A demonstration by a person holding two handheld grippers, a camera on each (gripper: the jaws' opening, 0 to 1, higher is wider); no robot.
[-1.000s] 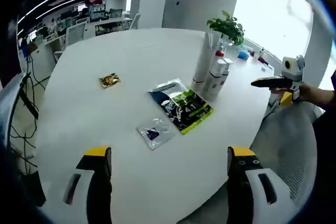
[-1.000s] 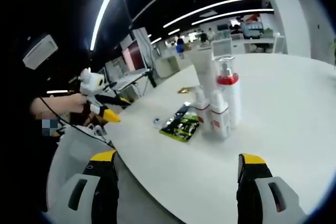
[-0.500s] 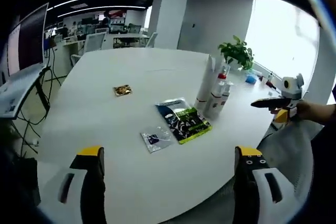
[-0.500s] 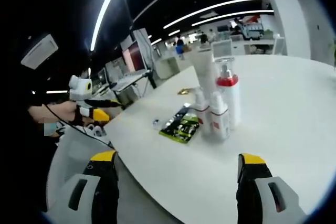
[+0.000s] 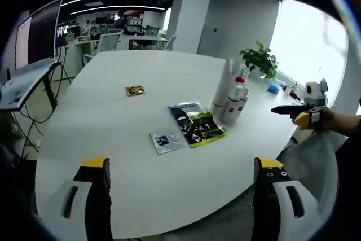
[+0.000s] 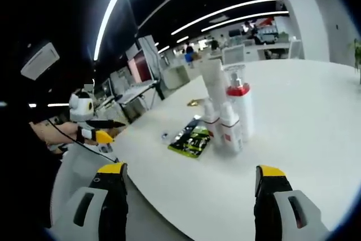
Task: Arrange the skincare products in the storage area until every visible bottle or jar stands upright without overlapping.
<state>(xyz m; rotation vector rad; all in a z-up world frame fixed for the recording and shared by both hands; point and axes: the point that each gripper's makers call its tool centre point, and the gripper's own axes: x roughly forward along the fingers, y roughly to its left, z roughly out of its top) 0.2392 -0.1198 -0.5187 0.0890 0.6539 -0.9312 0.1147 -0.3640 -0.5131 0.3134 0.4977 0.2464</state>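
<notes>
Bottles [image 5: 232,97] overlap, labels unreadable.

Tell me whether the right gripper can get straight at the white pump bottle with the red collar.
Probably yes: the right gripper is open, only bare white table lies before the red-collared pump bottle.

An open office with a white pillar [image 5: 189,15], bright window [image 5: 307,43], ceiling light strips [image 6: 115,12] and distant desks [image 5: 138,29].
</notes>
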